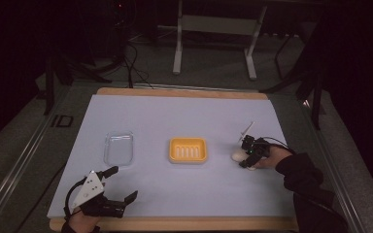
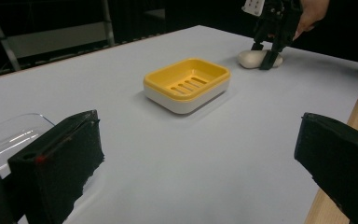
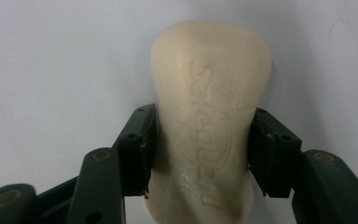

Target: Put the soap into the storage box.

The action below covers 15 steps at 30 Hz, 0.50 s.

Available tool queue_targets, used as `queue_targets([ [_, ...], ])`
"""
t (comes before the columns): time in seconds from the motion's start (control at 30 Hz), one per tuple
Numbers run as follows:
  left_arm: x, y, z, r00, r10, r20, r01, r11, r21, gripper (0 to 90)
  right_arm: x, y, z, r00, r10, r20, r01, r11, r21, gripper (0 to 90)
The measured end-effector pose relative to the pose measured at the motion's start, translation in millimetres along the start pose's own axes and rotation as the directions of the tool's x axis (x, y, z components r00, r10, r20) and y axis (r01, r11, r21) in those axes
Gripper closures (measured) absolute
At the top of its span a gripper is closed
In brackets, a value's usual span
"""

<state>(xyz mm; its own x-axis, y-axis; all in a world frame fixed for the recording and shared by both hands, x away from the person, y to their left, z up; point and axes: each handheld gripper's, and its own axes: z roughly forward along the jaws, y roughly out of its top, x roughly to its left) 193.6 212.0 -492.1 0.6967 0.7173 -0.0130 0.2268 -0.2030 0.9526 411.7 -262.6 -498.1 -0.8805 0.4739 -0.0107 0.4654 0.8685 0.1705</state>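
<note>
Gripping a pale soap bar (image 3: 209, 126) from both sides, the right claw (image 1: 249, 156) stood at the right of the bench (image 1: 184, 116), its jaws pressed against the bar's long flanks. In the right gripper view the soap lay flat on the light blue sheet (image 3: 51, 70), an embossed word running along its top face, and both black pads touched it about midway along its length. From the high view the bar (image 1: 236, 156) showed as a small pale shape just left of that claw, with the person's right hand (image 1: 272, 158) and dark sleeve (image 1: 303, 177) behind it.

A yellow soap dish (image 1: 188, 149) with a slotted floor sat near the middle of the sheet, between the soap and a clear lid (image 1: 118, 148) that lay flat to the left. The dish was apart from both. In the left gripper view the dish (image 2: 186, 84) showed a white base under its yellow tray, and the soap (image 2: 254, 58) lay beyond it under the right claw (image 2: 265, 53).

The left claw (image 1: 121, 182) was released, its jaws spread wide with nothing between them, held near the front left edge of the bench just in front of the lid. In its own view the lid's edge (image 2: 9, 135) showed beside the left jaw.
</note>
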Motion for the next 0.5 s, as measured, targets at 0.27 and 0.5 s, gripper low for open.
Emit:
queue_targets([
  [0.27,0.3,0.0,-0.3,1.0,-0.002,0.0,0.002,1.0,-0.003,1.1,3.0,7.3,-0.3,0.9991,-0.04,0.012,0.039,0.998,0.046,49.6],
  [0.5,0.1,0.0,-0.1,1.0,0.0,0.0,0.0,1.0,-0.001,1.1,4.2,7.1,-4.8,0.9982,-0.059,-0.001,0.059,0.998,0.024,49.7],
])
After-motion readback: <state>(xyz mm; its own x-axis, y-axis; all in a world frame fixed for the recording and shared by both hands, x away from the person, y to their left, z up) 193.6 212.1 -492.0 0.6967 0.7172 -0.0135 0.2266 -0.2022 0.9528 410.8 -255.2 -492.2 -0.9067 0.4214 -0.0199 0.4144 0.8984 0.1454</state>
